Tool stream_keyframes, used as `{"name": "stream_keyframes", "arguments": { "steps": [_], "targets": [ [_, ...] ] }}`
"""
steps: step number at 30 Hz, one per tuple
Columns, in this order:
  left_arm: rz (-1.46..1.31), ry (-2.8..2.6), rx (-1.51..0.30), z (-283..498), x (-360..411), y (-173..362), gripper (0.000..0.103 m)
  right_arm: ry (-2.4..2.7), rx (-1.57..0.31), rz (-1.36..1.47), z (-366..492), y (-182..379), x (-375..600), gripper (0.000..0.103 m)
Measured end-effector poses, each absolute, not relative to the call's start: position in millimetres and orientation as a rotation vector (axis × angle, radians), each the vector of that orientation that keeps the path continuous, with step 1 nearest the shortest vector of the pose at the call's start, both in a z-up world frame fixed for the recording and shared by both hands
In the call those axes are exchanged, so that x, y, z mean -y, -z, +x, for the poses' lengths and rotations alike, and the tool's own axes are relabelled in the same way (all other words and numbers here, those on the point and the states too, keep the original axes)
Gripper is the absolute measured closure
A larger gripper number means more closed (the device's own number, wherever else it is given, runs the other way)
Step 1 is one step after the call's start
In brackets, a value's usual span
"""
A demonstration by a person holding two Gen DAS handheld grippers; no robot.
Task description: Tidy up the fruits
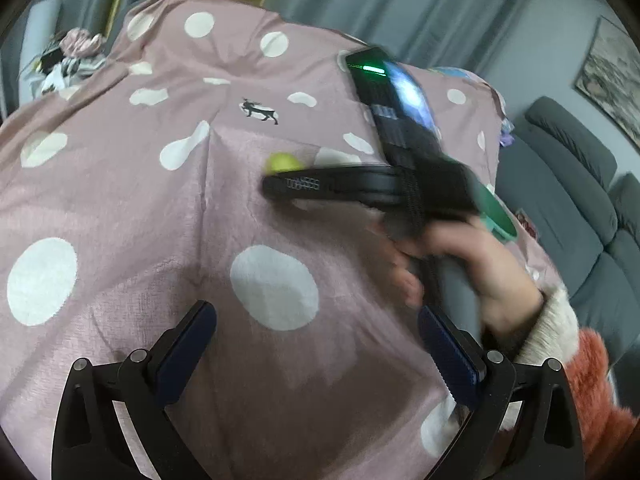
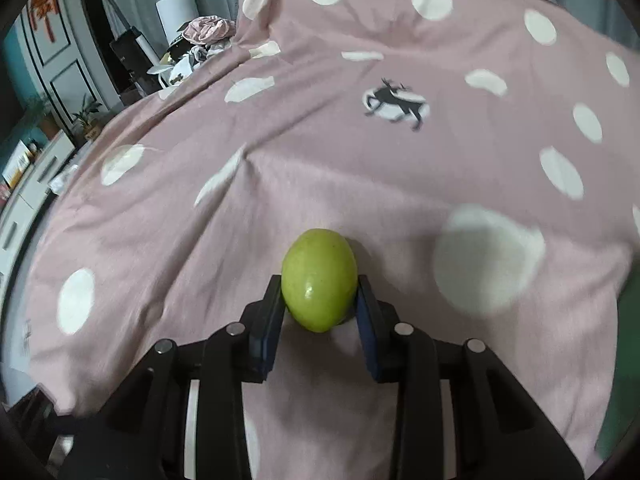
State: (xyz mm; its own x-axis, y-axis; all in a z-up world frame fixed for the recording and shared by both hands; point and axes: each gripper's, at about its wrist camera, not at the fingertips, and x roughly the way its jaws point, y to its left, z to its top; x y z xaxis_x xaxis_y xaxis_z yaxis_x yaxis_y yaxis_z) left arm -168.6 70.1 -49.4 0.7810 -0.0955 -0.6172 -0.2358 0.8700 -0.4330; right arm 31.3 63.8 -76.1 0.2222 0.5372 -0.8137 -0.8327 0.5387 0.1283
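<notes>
Gripping the green fruit on the pink dotted bedspread, at 6 o'clock in my right view.
My right gripper has both pads pressed on its sides; my left gripper gapes wide, empty. I'd lift slowly, keeping the squeeze gentle and centred.

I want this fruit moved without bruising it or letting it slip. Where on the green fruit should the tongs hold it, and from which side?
Across its widest middle, coming from above and behind. The green fruit is egg-shaped with smooth, glossy skin, lying on the pink dotted cloth, so nearer either end it would likely squirt out. The right tongs already press its two sides there, which looks sound.
</notes>
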Motion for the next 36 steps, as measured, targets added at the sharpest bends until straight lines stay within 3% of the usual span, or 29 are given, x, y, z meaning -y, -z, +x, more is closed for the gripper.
{"name": "stream_keyframes", "arguments": {
  "steps": [8,16,21,25,27,30,33,36],
  "targets": [
    [-0.542,-0.073,-0.665,-171.7,-71.8,49.5,0.003,-0.97,-0.945,-0.316,21.4,56.2,21.0,0.067],
    [-0.701,-0.042,-0.652,-179.2,-88.2,49.0,0.003,-1.106,-0.934,-0.572,-35.9,81.1,71.5,0.066],
    [-0.736,0.063,-0.718,-161.5,-67.1,47.5,0.001,-1.158,-0.907,-0.546,-50.5,82.8,84.5,0.061],
    [-0.595,-0.02,-0.793,-136.6,-39.6,50.7,0.001,-1.157,-0.901,-0.531,-49.0,84.0,87.5,0.06],
    [-0.746,0.052,-0.841,-119.5,-39.7,68.6,0.001,-1.158,-0.895,-0.521,-49.1,85.4,87.5,0.059],
    [-0.871,0.067,-0.818,-103.5,-44.7,72.9,0.001,-1.171,-0.905,-0.463,-42.1,85.5,88.9,0.043],
    [-0.952,0.102,-0.782,-92.0,-48.5,79.5,0.001,-1.19,-0.904,-0.442,-39.1,85.7,92.1,0.04],
    [-0.837,0.147,-0.824,-90.3,-33.0,74.6,0.001,-1.2,-0.871,-0.451,-41.4,87.0,94.4,0.037]
  ]
}}
